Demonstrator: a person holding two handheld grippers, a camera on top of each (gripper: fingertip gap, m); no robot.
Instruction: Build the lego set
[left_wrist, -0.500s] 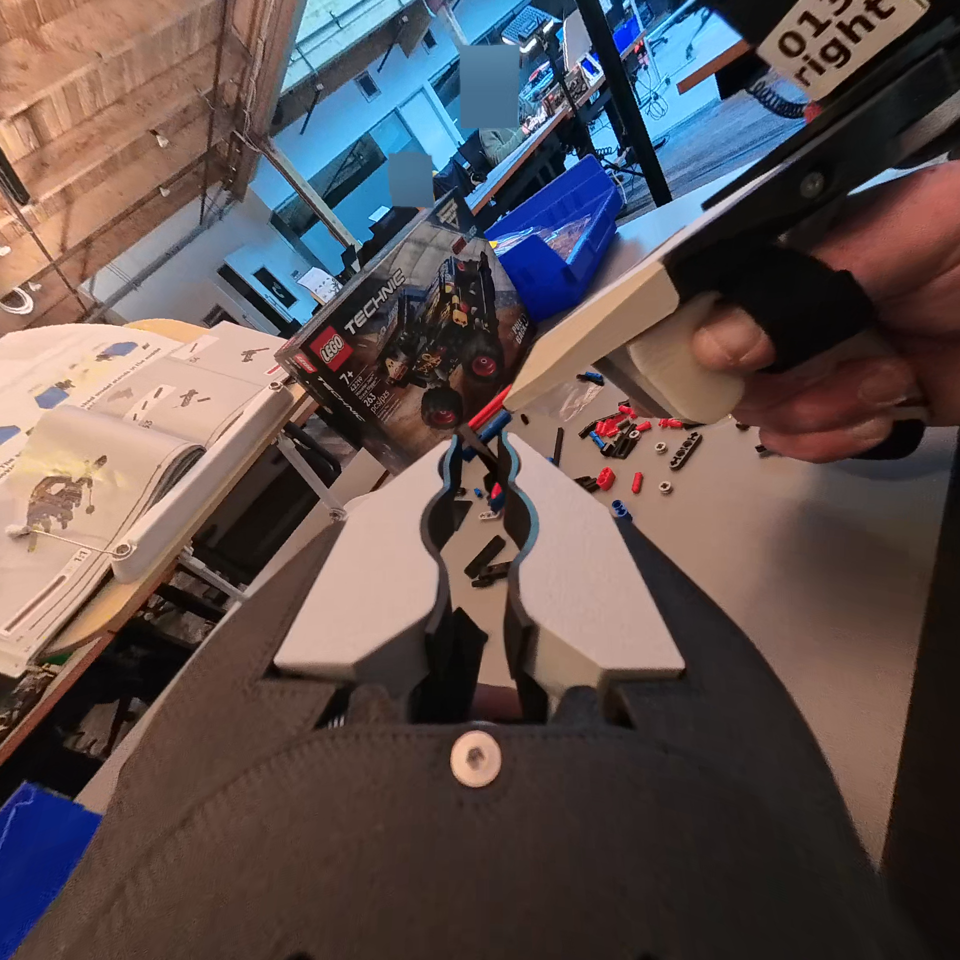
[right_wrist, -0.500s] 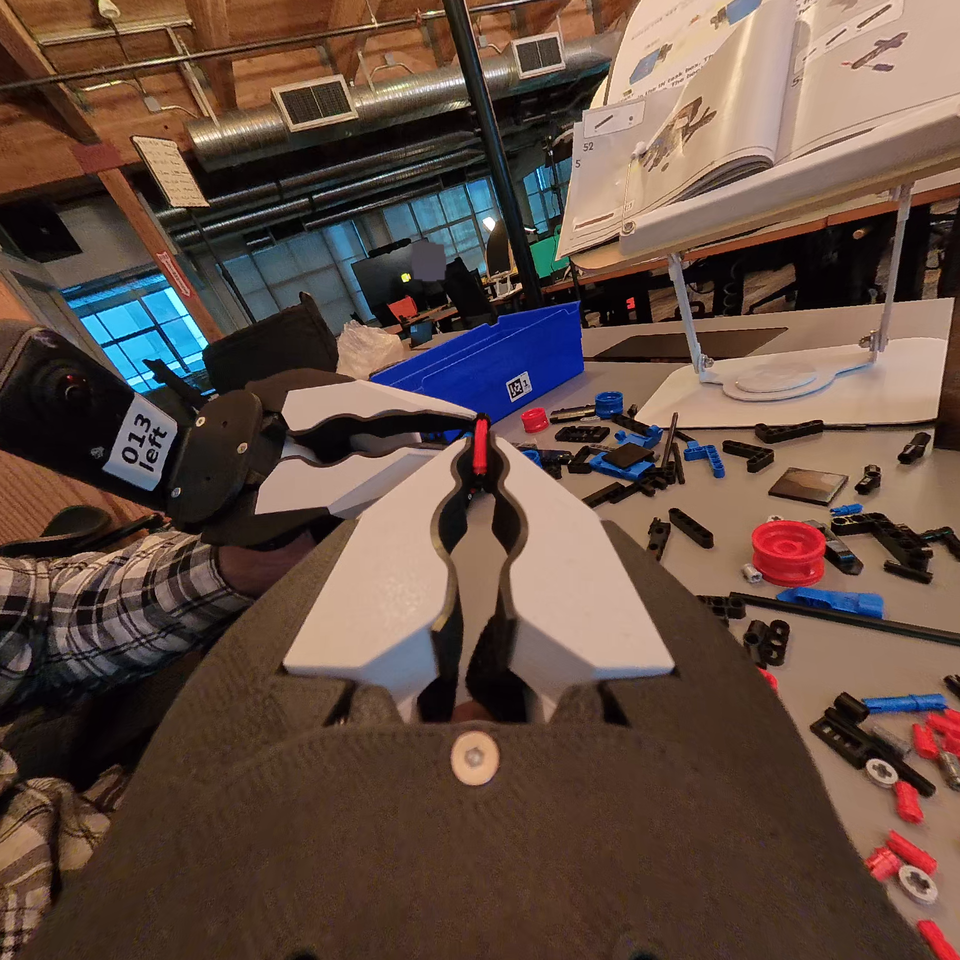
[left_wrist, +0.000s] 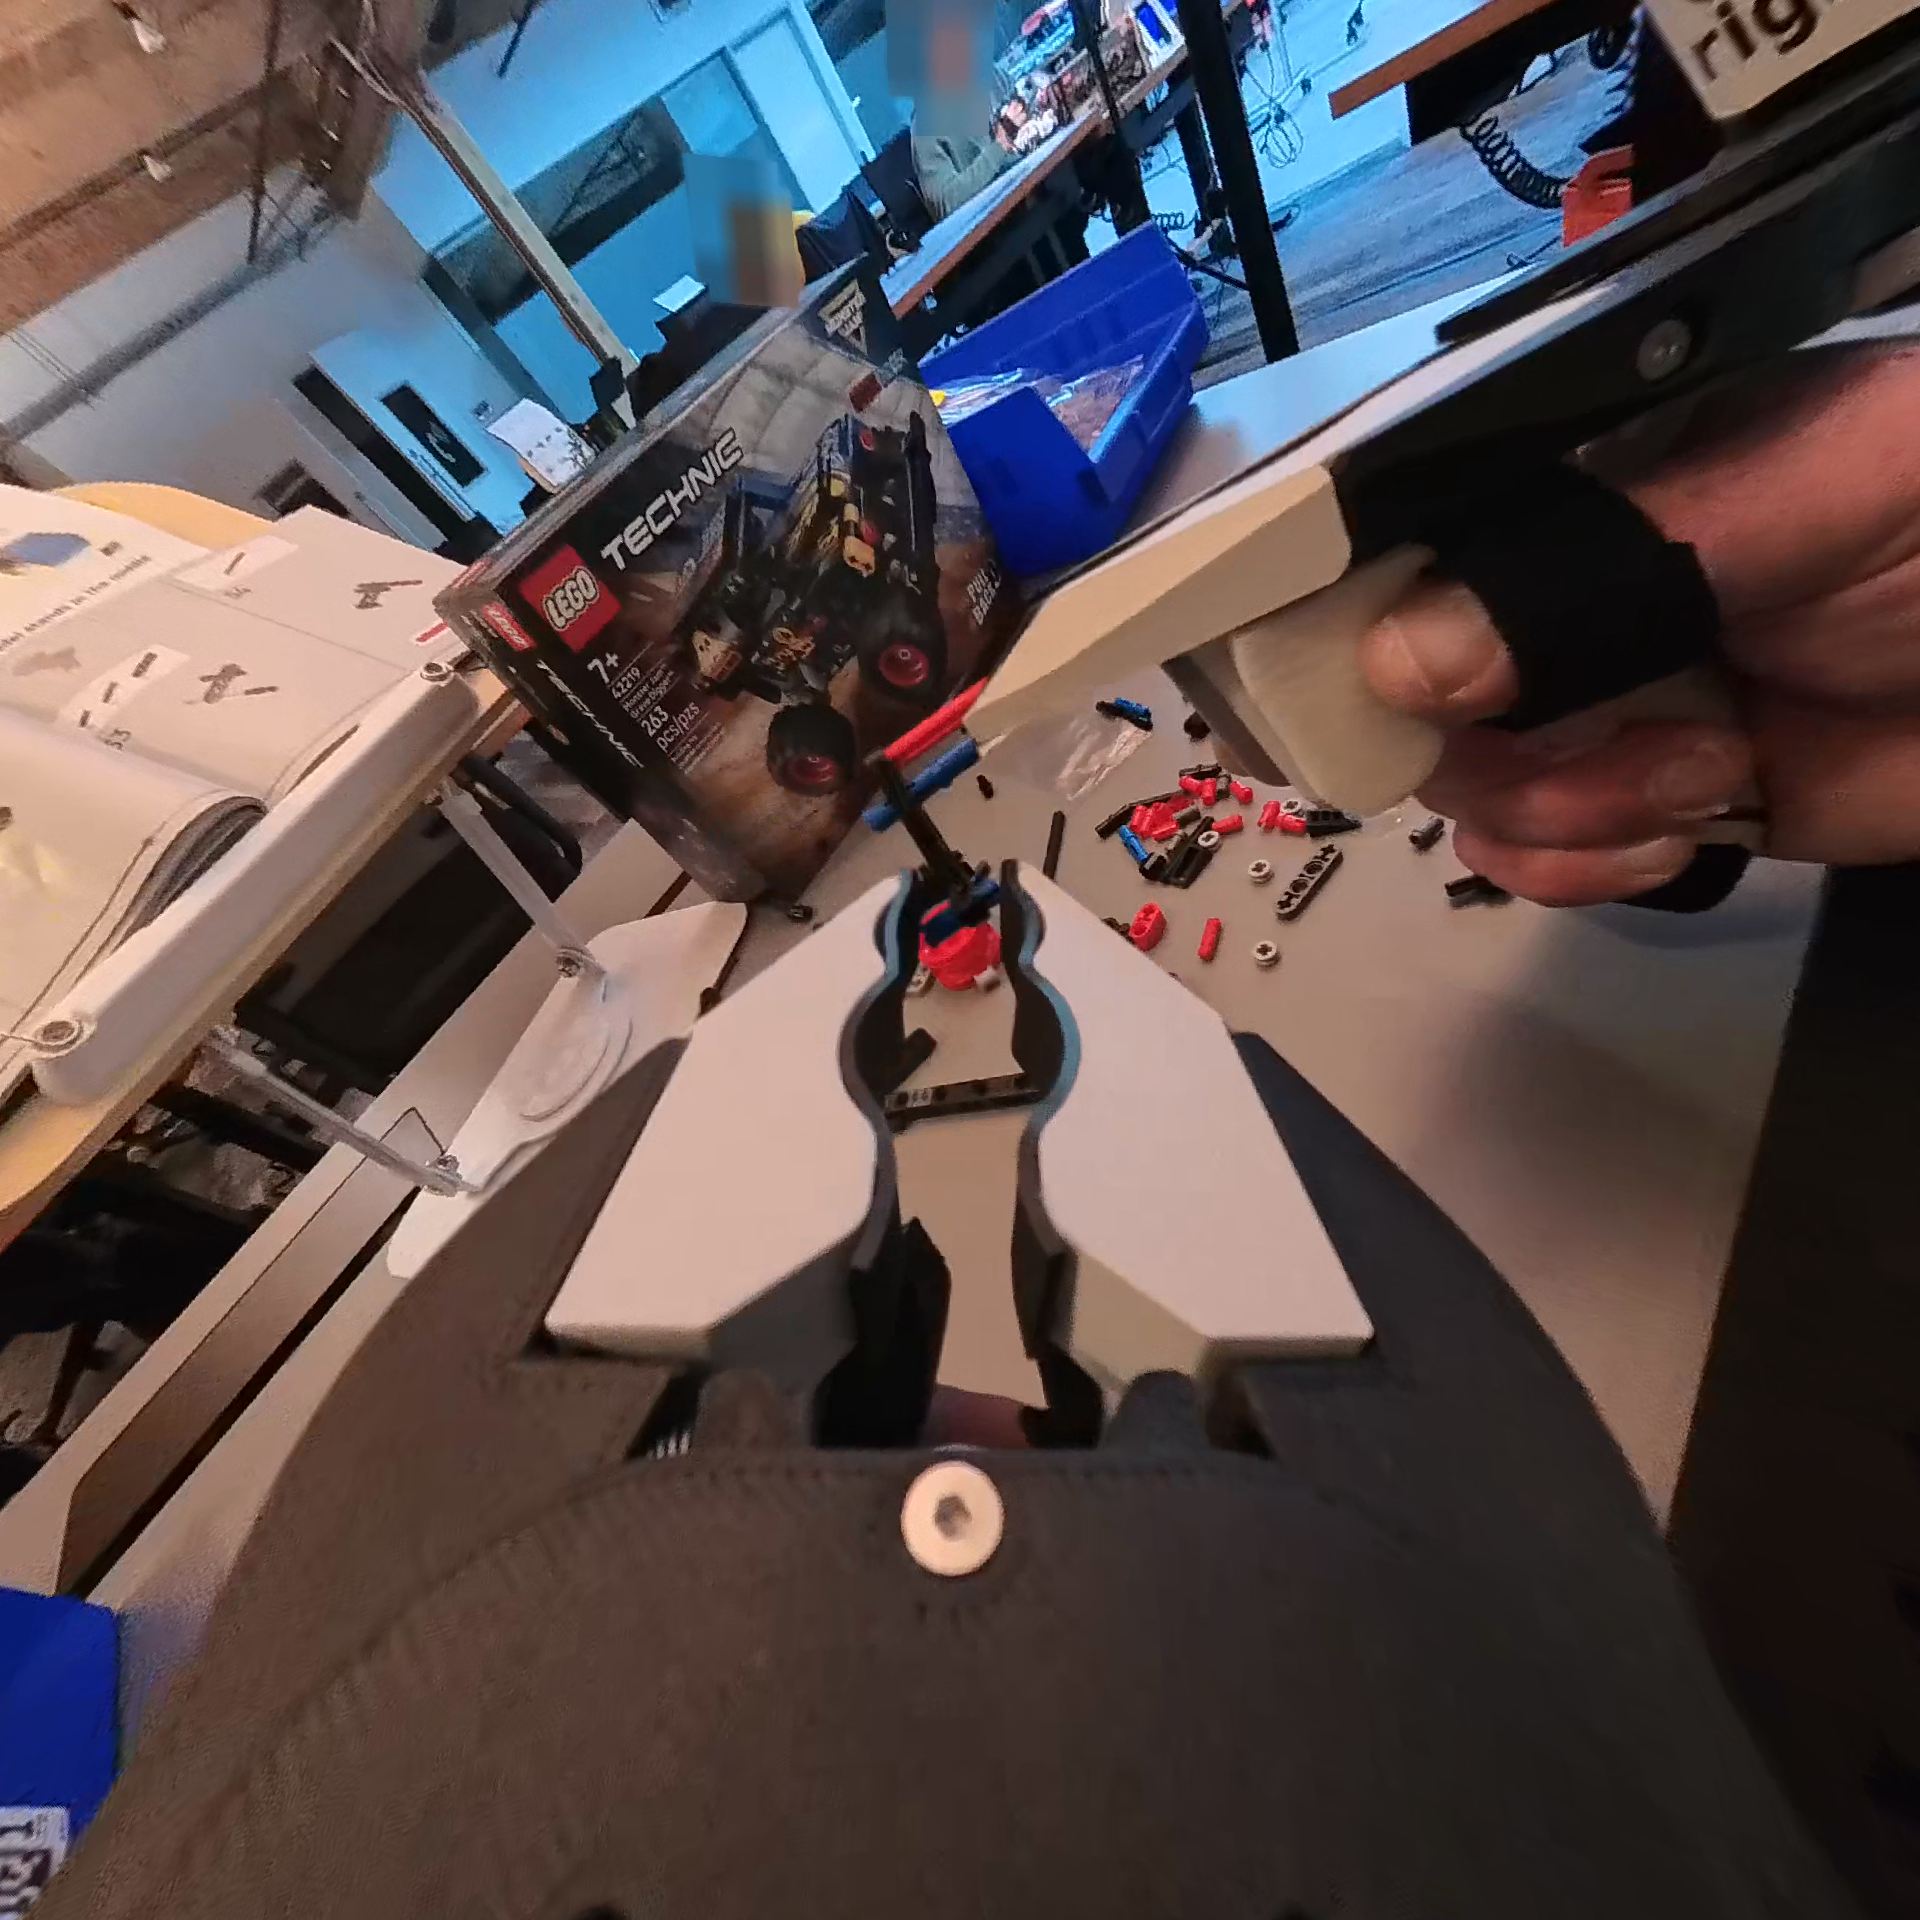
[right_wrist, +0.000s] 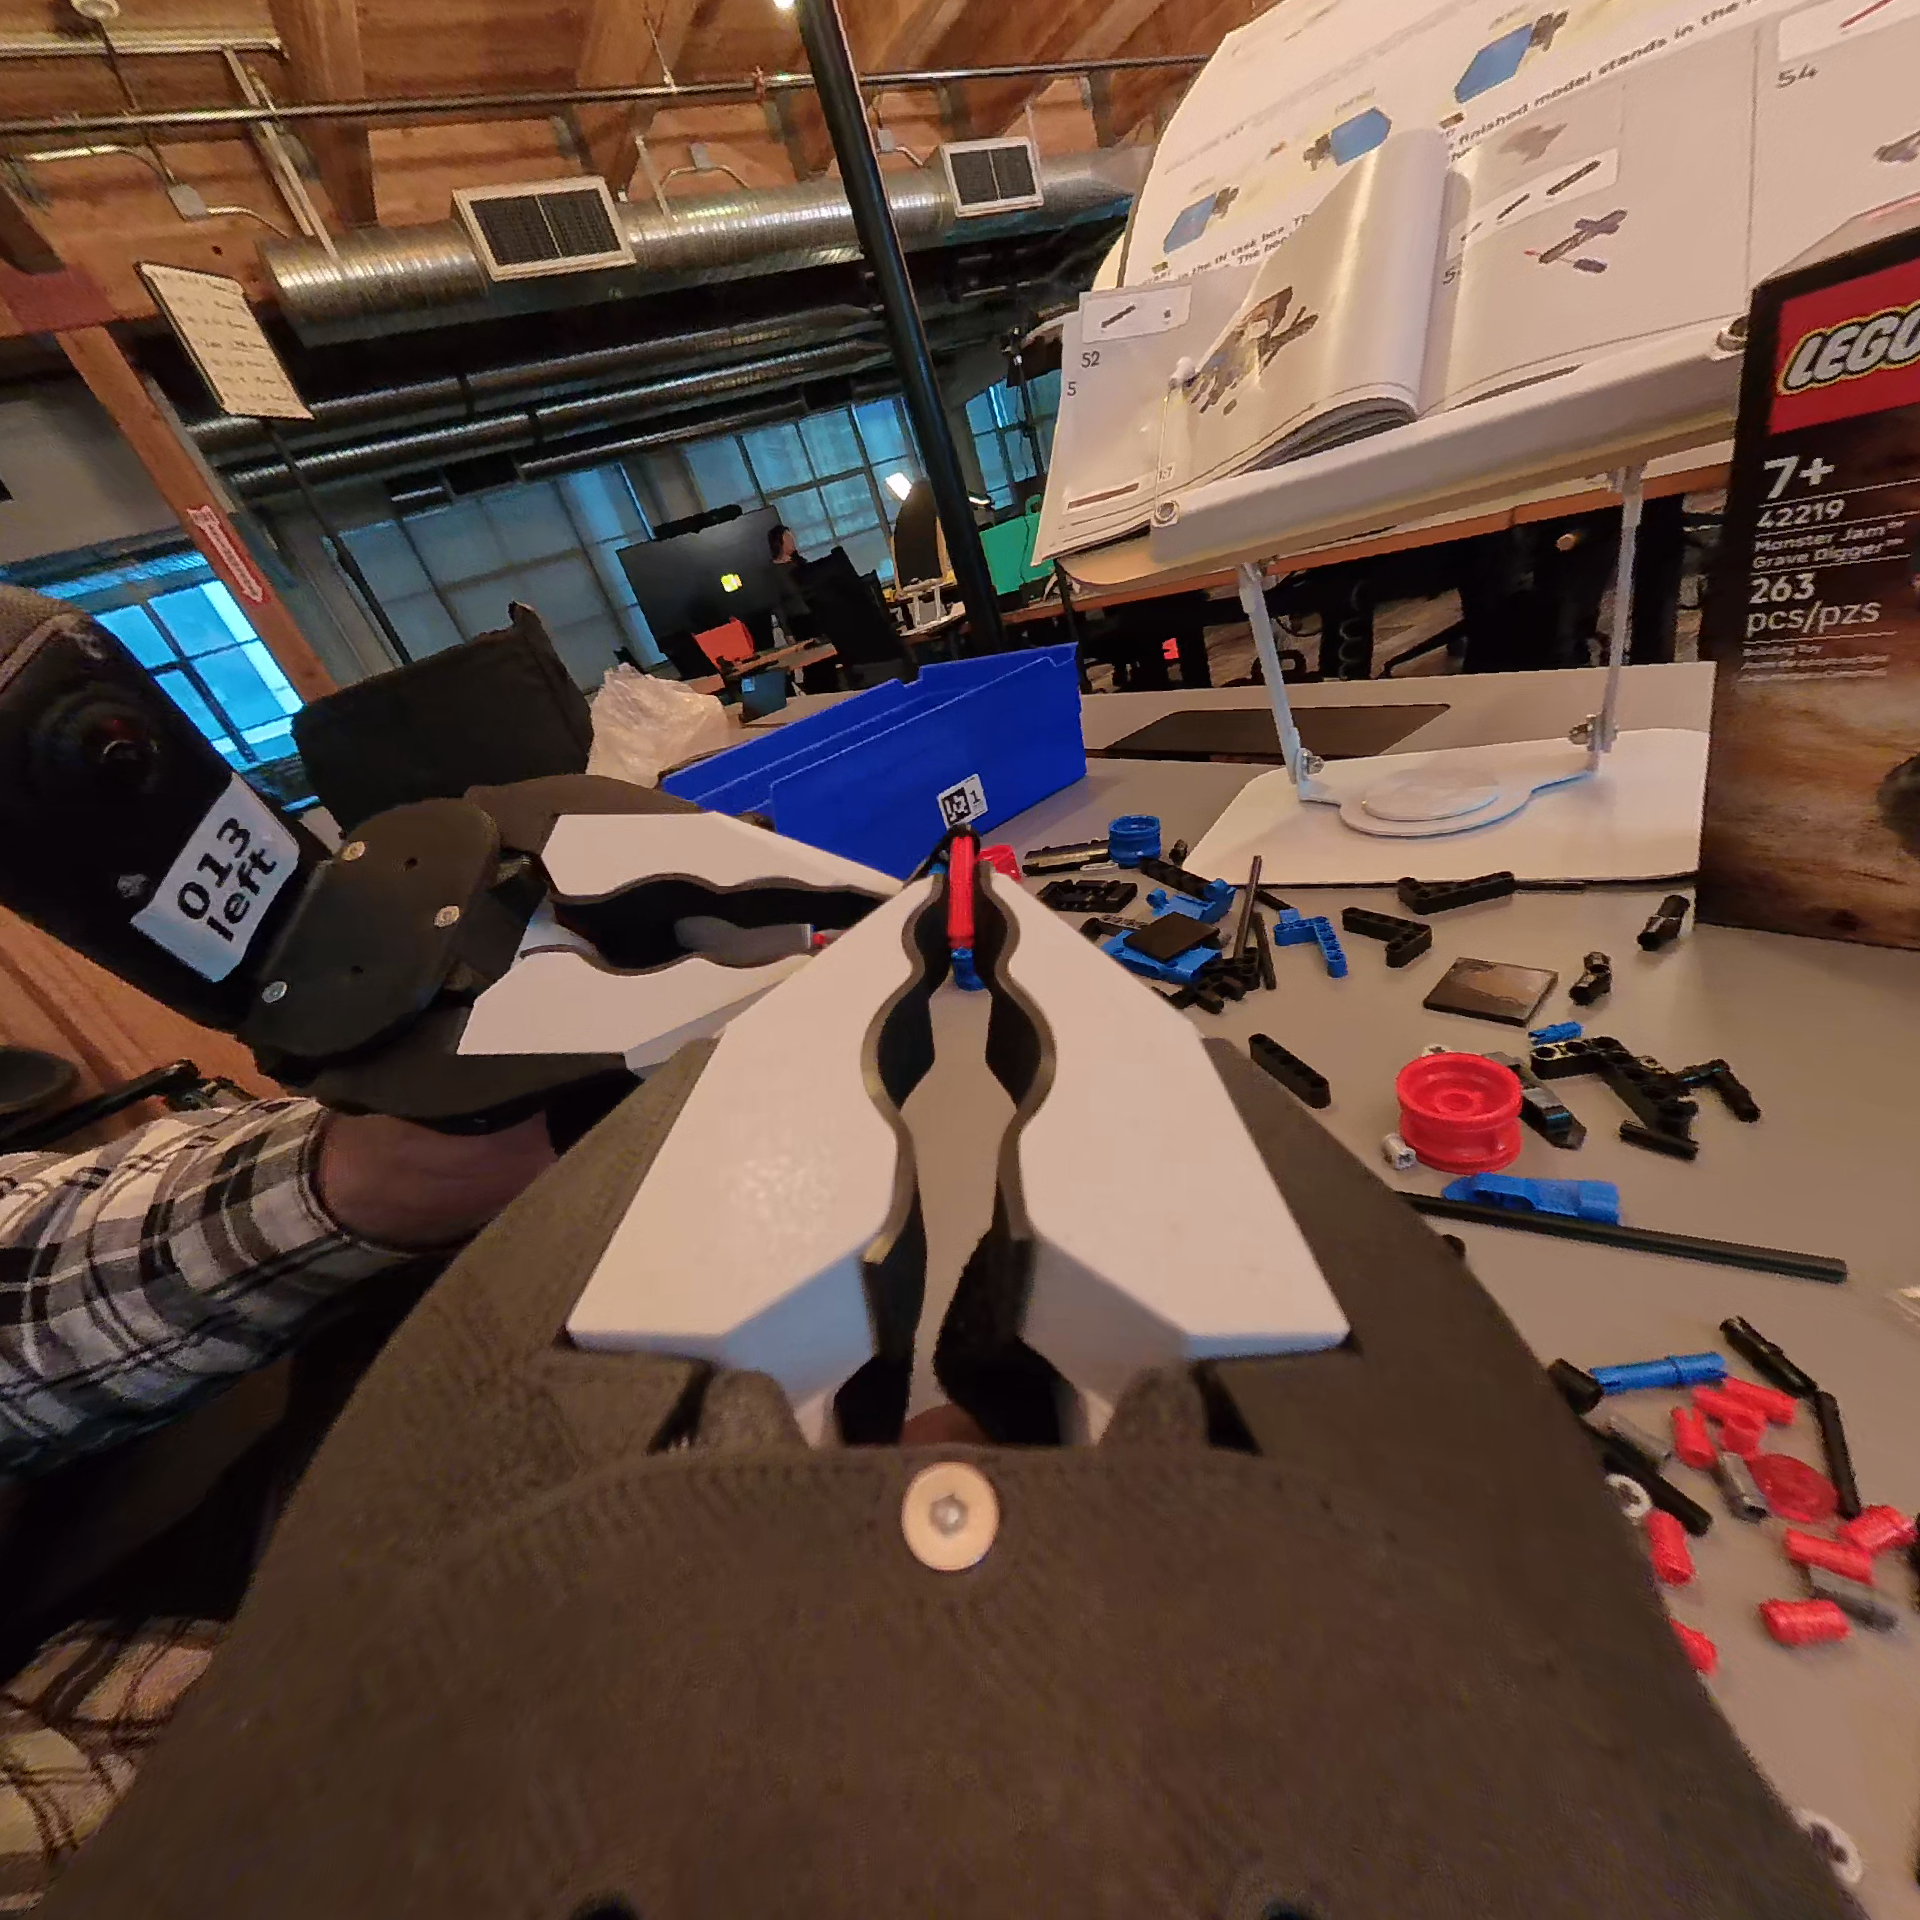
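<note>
**Early build, most parts loose**

I am clamping my right gripper (right_wrist: 961, 914) on a red axle (right_wrist: 961, 896), a blue piece at its base. My left gripper (left_wrist: 951, 883) is pinching a small black-and-blue subassembly (left_wrist: 940, 831). Beyond both grippers, many pieces (right_wrist: 1455, 1112) are lying unsorted across the counter (right_wrist: 1558, 1309); farther off, the box (left_wrist: 727, 613) is standing.

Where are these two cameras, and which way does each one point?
Left wrist view: sits on the left gripper, looking along its fingers over the table at the box; a hand holds the right gripper.
Right wrist view: sits on the right gripper, facing the blue bin and booklet; a plaid sleeve shows.
Shared: both grippers, box, booklet, bin, loose parts.
</note>
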